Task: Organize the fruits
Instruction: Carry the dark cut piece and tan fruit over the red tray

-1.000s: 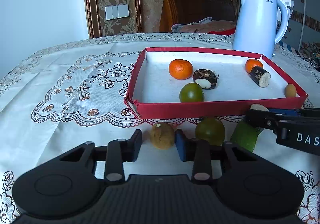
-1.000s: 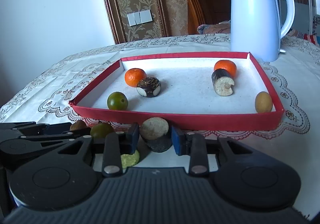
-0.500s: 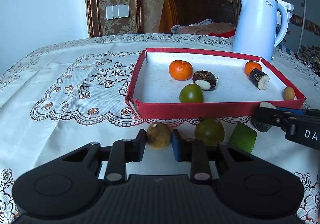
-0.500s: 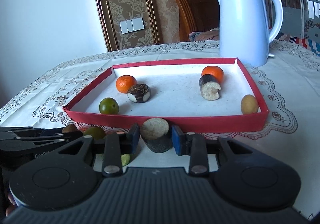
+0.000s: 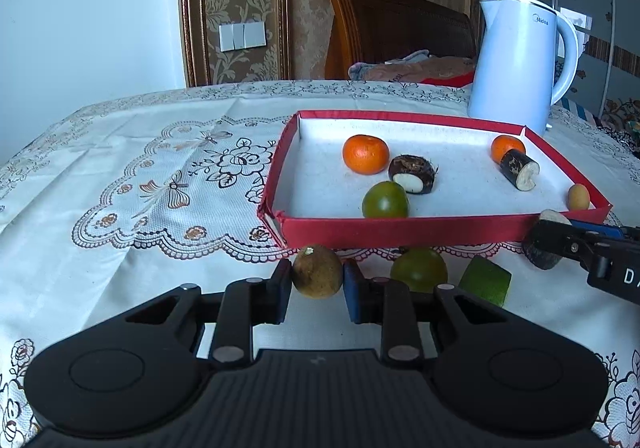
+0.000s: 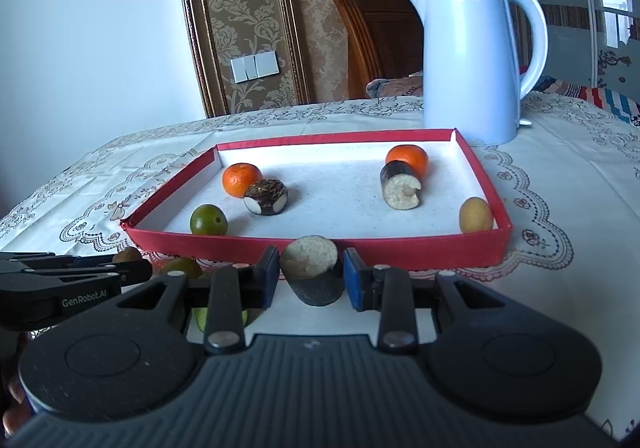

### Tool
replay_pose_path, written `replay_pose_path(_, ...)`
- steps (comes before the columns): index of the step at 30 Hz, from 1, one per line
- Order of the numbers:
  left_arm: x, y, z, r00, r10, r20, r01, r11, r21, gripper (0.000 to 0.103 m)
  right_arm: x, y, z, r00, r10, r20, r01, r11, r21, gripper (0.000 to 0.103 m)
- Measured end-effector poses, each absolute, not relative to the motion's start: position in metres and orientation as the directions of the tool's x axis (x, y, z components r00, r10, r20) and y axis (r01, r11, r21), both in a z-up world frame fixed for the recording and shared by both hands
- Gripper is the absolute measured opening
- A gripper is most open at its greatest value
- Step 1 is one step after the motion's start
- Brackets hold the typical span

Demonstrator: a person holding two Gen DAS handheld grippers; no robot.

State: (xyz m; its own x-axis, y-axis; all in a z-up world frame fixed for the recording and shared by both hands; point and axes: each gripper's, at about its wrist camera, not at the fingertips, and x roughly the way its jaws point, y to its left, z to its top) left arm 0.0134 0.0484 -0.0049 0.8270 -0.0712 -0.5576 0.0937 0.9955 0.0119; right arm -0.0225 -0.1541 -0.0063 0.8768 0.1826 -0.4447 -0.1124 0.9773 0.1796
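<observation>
Pinching a round, rough brown fruit, the left gripper sits before the red cardboard tray. The right gripper clamps a dark-skinned, pale-faced cane stub; only the left view shows the green wedge whole.

right gripper: clamps dark stub | red tray: just behind

both tongs point slightly downward, left tongs and right tongs each clamped shut on something.
</observation>
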Motion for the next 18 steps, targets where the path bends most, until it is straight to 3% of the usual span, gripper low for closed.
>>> replay_pose_path(18, 0.002, 0.042, 0.013, 0.852, -0.089, -0.516, 0.111, 0.994, 0.011, 0.027, -0.032, -0.157, 0.0, 0.892, 0.178, -0.415, -0.118, 0.979, 0.168, 0.032)
